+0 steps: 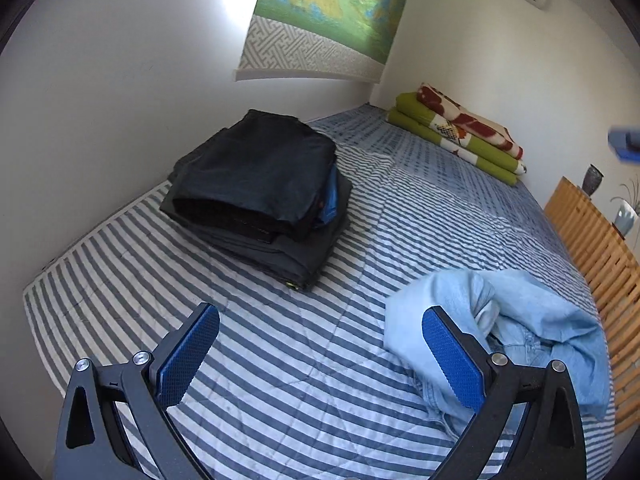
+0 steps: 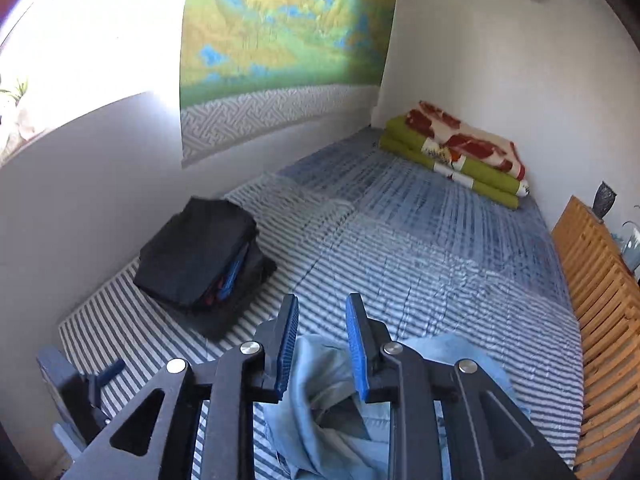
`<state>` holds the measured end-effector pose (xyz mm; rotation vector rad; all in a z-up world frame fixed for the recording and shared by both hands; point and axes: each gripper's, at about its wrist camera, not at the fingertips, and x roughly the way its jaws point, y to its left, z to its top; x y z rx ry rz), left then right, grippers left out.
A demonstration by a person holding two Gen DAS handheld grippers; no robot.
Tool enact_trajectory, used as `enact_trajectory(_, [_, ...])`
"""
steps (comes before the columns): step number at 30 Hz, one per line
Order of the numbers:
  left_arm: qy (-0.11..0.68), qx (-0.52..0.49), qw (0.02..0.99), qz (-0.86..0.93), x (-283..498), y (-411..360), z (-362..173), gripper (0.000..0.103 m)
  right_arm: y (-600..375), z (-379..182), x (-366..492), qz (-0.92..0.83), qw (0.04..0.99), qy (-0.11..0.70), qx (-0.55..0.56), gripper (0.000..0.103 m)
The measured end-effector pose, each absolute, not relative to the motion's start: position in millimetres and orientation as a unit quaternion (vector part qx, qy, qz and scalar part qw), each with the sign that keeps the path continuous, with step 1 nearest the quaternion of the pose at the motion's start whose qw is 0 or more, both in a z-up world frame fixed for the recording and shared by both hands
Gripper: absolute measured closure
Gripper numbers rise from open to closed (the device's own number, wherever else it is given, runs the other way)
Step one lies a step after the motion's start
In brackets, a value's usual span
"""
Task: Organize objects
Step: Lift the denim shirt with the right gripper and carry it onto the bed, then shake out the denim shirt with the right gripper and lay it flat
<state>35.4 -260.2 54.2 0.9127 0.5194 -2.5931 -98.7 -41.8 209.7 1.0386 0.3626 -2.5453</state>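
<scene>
A crumpled light-blue denim garment (image 1: 532, 328) lies on the striped bed near its front right. A neat stack of folded dark clothes (image 1: 260, 188) sits by the left wall; it also shows in the right wrist view (image 2: 200, 252). My left gripper (image 1: 320, 320) is wide open and empty above the bedspread, its right finger just left of the denim. My right gripper (image 2: 322, 312) hovers over the denim garment (image 2: 320, 392), jaws partly open with a narrow gap; the cloth lies under and between the fingers, not clamped.
Blue-and-white striped bedspread (image 1: 304, 380) covers the bed. Folded green and red-patterned blankets (image 1: 460, 136) lie at the far corner. A wooden slatted headboard (image 1: 592, 252) runs along the right. A landscape wall hanging (image 1: 320, 20) is above. A vase (image 1: 592, 180) stands behind the headboard.
</scene>
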Motion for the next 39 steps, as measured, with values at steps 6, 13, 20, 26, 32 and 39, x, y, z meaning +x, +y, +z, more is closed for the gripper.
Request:
enact_trajectory(6, [0.167, 0.339, 0.173, -0.910, 40.6, -277.9, 42.9, 0.001, 0.1, 77.1, -120.3, -0.857, 0.141, 0.110, 0.484, 0.056])
enact_trajectory(13, [0.162, 0.356, 0.158, -0.907, 25.2, -263.1, 33.2, 0.001, 34.1, -38.9, -132.2, -0.795, 0.164, -0.082, 0.578, 0.056])
enact_trajectory(20, [0.151, 0.383, 0.125, -0.903, -0.7, -228.9, 18.3, 0.001, 18.3, -35.9, -68.2, -0.796, 0.251, -0.010, 0.551, 0.056])
enact_trajectory(26, [0.132, 0.415, 0.053, -0.898, -25.4, -169.9, 3.0, 0.001, 139.9, -0.6, -74.5, -0.865, 0.093, -0.033, 0.491, 0.037])
enact_trajectory(32, [0.090, 0.437, 0.030, -0.894, -42.5, -123.5, -13.5, 0.001, 268.1, 13.8, -95.2, -0.885, -0.114, -0.030, 0.450, 0.033])
enact_trajectory(39, [0.086, 0.446, 0.032, -0.890, -50.5, -116.3, -21.8, 0.007, 338.1, -19.2, -124.0, -0.851, -0.126, -0.031, 0.509, 0.023])
